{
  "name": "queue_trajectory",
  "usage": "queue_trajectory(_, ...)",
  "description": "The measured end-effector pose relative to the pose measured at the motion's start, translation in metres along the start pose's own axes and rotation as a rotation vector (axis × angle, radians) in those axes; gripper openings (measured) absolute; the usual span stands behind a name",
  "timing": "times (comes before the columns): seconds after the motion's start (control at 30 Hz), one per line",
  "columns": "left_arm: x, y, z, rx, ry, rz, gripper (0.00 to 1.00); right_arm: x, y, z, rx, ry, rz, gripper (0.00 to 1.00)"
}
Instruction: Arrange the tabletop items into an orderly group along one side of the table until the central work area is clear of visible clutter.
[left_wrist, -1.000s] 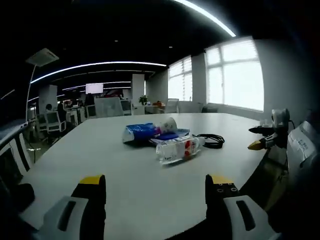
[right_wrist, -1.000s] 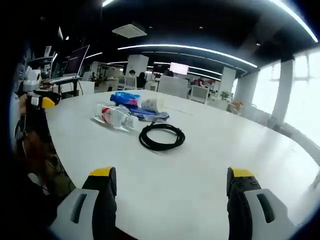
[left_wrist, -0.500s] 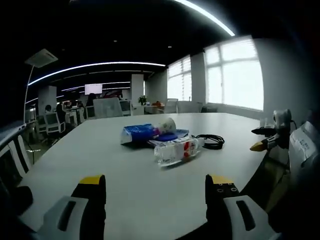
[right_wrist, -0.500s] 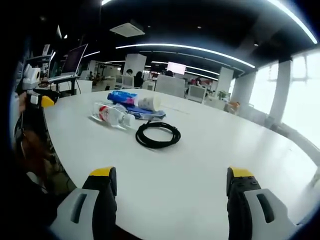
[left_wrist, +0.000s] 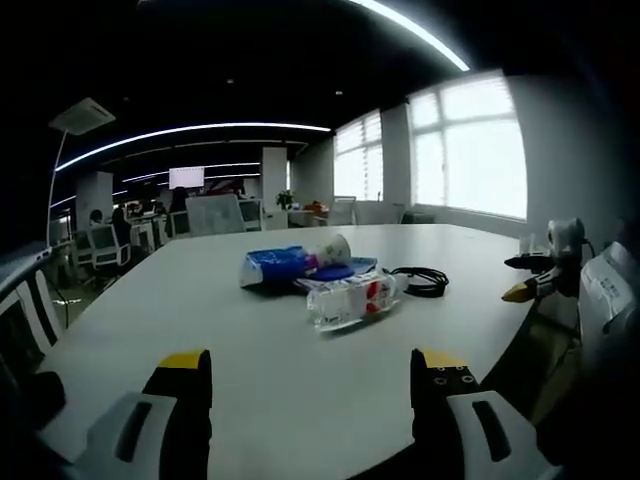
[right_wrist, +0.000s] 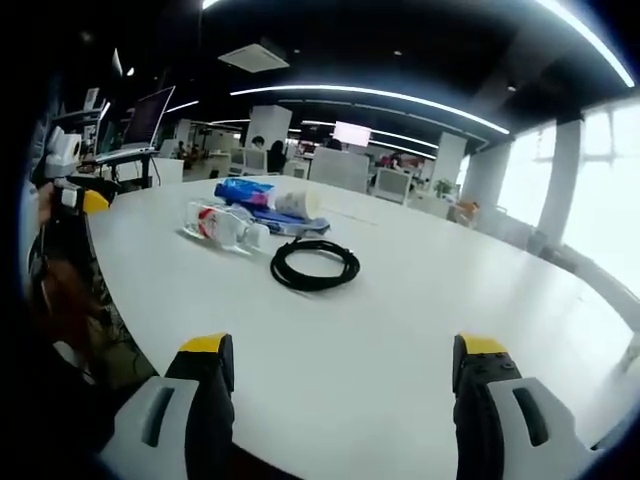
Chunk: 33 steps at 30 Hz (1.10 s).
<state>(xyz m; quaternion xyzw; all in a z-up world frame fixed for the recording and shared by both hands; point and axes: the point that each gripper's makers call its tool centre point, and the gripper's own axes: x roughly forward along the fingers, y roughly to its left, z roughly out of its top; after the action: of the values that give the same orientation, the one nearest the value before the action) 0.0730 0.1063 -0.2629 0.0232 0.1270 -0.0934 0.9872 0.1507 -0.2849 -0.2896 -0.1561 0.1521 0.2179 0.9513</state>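
On the white table (left_wrist: 250, 340) (right_wrist: 400, 330) lies a small cluster. A clear plastic bottle with a red label (left_wrist: 350, 298) (right_wrist: 222, 224) lies on its side. Behind it rest a blue packet (left_wrist: 275, 268) (right_wrist: 245, 193), a paper cup on its side (left_wrist: 333, 246) (right_wrist: 297, 203) and a flat blue item (left_wrist: 345, 271). A coiled black cable (left_wrist: 420, 281) (right_wrist: 314, 265) lies beside them. My left gripper (left_wrist: 312, 375) is open over the near table edge, well short of the bottle. My right gripper (right_wrist: 340, 365) is open too, short of the cable. The right gripper (left_wrist: 535, 280) enters the left view from the right.
Office chairs (left_wrist: 105, 245) and desks stand beyond the table's far side. Large bright windows (left_wrist: 470, 150) line one wall. A monitor on a stand (right_wrist: 150, 120) rises past the table edge in the right gripper view. Bare tabletop surrounds the cluster.
Both views have drifted slightly; the cable and bottle sit a little further left in the right gripper view. Nothing on the table has moved.
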Motion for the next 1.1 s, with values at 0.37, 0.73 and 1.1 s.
queue_trajectory(0.37,0.013,-0.001,0.000,-0.006,0.021,-0.015,0.81,0.006,-0.007,-0.002,-0.022,0.006,-0.034,0.87)
queue_trajectory(0.73,0.012,-0.008,0.000,0.013,0.027,-0.025,0.81,0.001,-0.009,-0.008,0.013,0.008,-0.018,0.86)
queue_trajectory(1.1,0.010,-0.008,0.001,0.023,0.029,-0.019,0.81,-0.002,-0.008,-0.009,0.007,0.009,-0.020,0.86)
